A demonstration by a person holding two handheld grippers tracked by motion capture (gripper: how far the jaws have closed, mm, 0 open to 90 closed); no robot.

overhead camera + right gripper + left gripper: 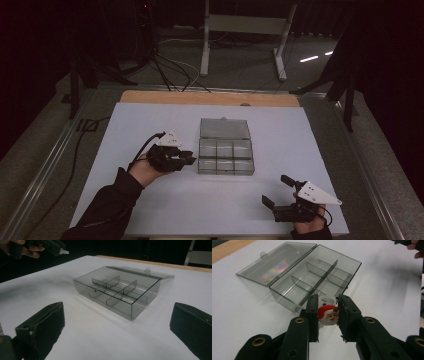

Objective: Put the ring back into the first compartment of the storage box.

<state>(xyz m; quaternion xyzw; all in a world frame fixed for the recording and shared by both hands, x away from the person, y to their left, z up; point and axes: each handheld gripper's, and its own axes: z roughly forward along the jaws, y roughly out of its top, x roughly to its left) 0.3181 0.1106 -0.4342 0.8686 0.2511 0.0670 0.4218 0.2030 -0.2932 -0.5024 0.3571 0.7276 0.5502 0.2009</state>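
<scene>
White paper covers the table (150,200), with a clear box (226,156) lying open in the middle. Left gripper (327,315) is squeezed tight on a little Santa badge (329,315), just beside the box's near side. Right gripper (280,192) waits with jaws wide apart, holding nothing.
</scene>
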